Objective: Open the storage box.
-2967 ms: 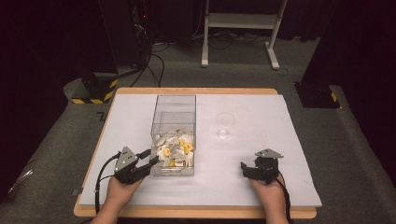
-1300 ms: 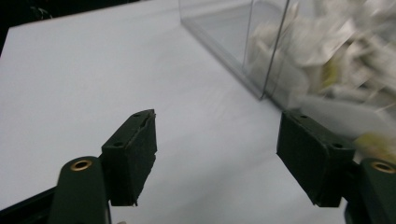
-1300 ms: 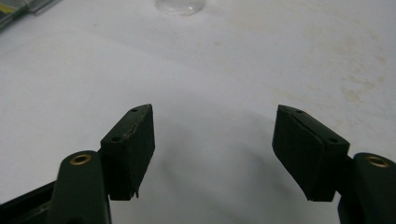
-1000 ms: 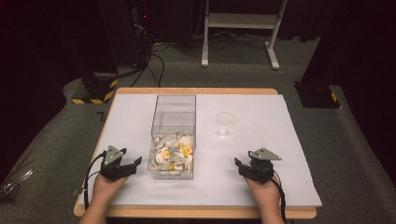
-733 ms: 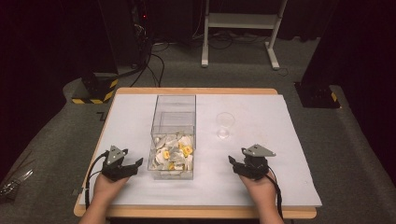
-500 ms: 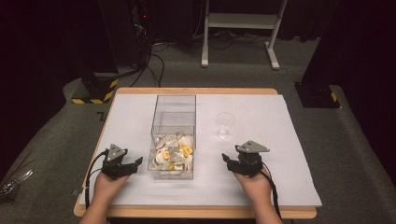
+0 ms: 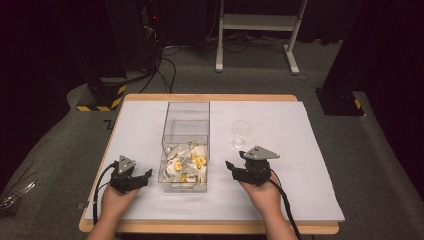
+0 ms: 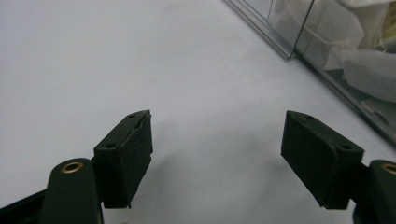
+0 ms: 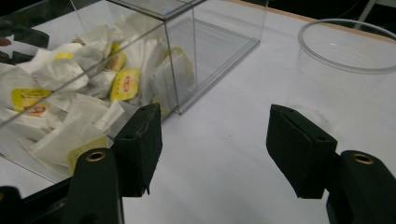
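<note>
A clear plastic box (image 7: 185, 145) stands in the middle of the white table; its near half holds several white and yellow tea bags (image 7: 186, 164). A clear plastic cup (image 7: 240, 132) stands to the right of it. My left gripper (image 7: 146, 175) rests left of the box, open, nothing between its pads (image 8: 126, 156). My right gripper (image 7: 231, 166) hovers right of the box, below the cup, open and empty. In the right gripper view the tea bags (image 9: 70, 93) lie behind the box wall at the left and the cup (image 9: 348, 60) rises at the upper right.
The white sheet (image 7: 300, 150) covers a wooden table. Behind it are dark floor, a white stand's legs (image 7: 255, 30), cables (image 7: 160, 55) and a yellow-black striped base (image 7: 97, 100). Cables trail from both grippers toward the near edge.
My right gripper has moved left and a little up, from the table's right part toward the box and cup. The left gripper pulled back from the box earlier and has since kept still.
</note>
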Demonstrator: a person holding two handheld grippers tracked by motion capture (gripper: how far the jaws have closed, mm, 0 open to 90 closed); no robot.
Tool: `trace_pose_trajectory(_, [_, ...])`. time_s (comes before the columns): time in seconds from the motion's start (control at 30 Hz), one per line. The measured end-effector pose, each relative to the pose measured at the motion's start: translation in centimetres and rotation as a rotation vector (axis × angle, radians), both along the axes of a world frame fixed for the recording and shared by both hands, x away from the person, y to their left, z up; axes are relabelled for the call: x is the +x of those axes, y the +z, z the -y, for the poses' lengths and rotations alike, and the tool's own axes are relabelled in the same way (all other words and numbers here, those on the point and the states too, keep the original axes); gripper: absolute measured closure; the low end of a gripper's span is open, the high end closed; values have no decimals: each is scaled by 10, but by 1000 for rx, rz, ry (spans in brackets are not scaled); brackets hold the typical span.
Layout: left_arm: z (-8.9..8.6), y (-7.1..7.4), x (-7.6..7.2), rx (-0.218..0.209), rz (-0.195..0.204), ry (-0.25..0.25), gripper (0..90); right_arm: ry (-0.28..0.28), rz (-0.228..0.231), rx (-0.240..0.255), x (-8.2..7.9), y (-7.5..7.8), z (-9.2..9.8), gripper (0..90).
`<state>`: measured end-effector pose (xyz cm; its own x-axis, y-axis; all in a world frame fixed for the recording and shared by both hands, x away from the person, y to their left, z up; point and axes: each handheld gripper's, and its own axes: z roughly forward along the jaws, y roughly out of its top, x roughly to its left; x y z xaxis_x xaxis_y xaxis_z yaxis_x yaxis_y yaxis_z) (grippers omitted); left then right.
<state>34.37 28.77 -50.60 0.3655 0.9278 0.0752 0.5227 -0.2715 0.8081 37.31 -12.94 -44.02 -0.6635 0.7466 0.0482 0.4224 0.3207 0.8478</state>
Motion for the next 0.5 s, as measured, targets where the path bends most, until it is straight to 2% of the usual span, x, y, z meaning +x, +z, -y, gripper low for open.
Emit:
trace_pose_trajectory(0.07, [0, 0, -2, -7, 15, -12, 254, 10, 11, 4, -1, 3, -4, 359])
trace_pose_trajectory(0.2, [-3, 0, 1, -34, -8, -33, 254, 9, 12, 2, -3, 10, -14, 349])
trace_pose_trajectory(0.33, [-2, 0, 2, -22, -18, -44, 255, 22, 6, 23, -2, 17, -23, 345])
trace_pose_trajectory(0.5, [-1, 0, 0, -21, -4, -52, 247, 45, 7, 34, -4, 25, -34, 351])
